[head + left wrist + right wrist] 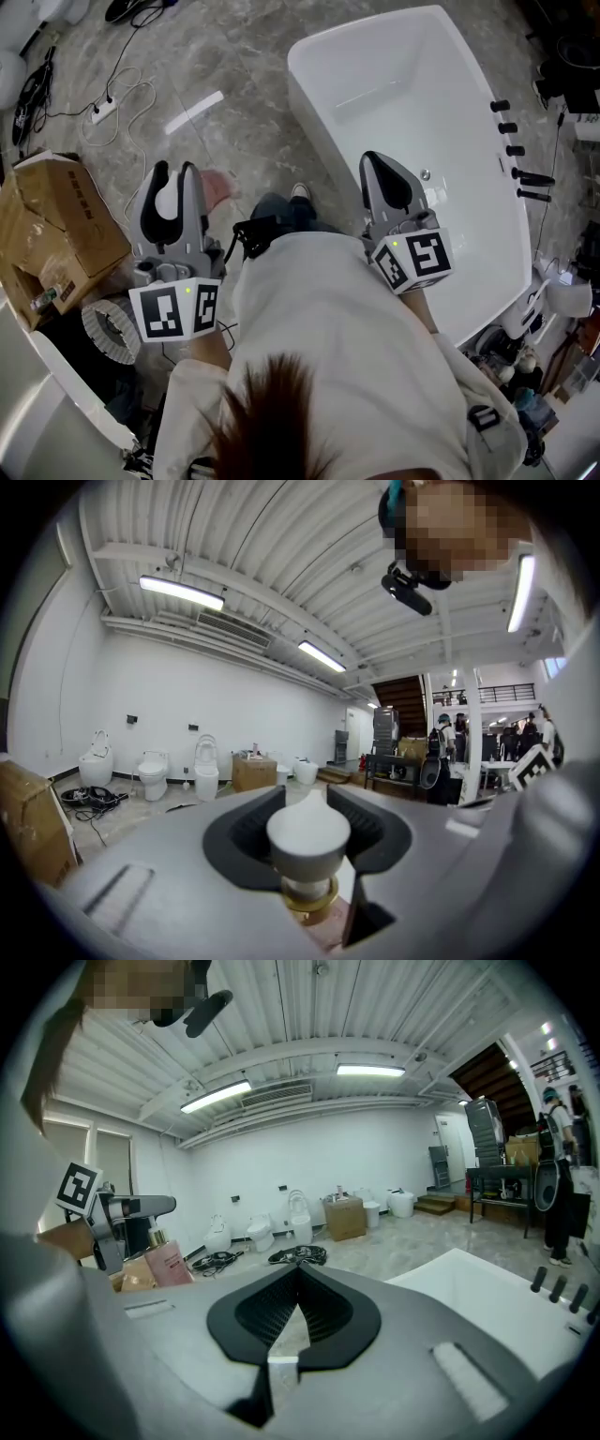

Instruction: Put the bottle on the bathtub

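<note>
In the left gripper view the bottle's white pump cap (308, 831) sits between the jaws, with a gold collar (310, 902) and pink body below it. In the head view my left gripper (175, 178) is shut on the bottle, whose pink body (217, 187) sticks out beyond the jaws, over the floor left of the white bathtub (314, 66). My right gripper (389, 173) hangs over the tub's near rim, its jaws shut with nothing between them. The right gripper view shows the pink bottle (170, 1262) at its left and the bathtub (487, 1302) at its lower right.
A torn cardboard box (56, 225) stands at the left, with a coiled hose (108, 328) below it. A power strip with cables (103, 111) lies on the marble floor. Black taps (520, 173) line the tub's right rim. Toilets (150, 772) stand along the far wall.
</note>
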The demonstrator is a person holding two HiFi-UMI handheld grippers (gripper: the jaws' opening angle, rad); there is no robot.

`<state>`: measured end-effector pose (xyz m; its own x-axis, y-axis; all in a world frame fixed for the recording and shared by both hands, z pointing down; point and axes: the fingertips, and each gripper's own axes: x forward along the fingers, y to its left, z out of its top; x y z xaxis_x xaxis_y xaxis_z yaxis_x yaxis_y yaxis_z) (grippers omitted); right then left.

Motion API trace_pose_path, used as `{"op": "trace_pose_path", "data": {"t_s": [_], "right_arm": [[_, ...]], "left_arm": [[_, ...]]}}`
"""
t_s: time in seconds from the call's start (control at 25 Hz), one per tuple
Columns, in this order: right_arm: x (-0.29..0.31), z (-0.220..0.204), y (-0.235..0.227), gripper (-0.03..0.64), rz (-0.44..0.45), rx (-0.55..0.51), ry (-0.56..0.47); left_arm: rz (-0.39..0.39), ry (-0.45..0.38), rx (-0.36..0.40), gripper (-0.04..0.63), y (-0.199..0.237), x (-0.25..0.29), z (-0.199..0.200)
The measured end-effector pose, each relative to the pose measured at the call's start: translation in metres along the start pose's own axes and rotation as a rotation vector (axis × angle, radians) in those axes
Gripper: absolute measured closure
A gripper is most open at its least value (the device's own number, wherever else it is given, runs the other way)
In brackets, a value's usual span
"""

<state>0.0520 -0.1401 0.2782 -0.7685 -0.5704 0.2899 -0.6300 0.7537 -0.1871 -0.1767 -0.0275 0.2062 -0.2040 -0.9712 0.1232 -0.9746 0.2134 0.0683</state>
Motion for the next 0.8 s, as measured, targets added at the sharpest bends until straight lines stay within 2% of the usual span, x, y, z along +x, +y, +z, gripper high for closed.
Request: {"op": "trace_pose_path", "data": {"t_s": [0.32, 0.8], "right_arm": [[-0.007, 0.003, 0.001, 0.62, -0.007, 0.005, -0.013], [0.002, 0.012, 0.018, 0.62, -0.046, 0.026, -0.032]], "left_arm": [[-0.011, -0.006, -0.004, 0.409, -0.004, -0.003, 0.005], [-0.091, -0.015, 0.015, 0.41, 0.005, 0.009, 0.019]]}}
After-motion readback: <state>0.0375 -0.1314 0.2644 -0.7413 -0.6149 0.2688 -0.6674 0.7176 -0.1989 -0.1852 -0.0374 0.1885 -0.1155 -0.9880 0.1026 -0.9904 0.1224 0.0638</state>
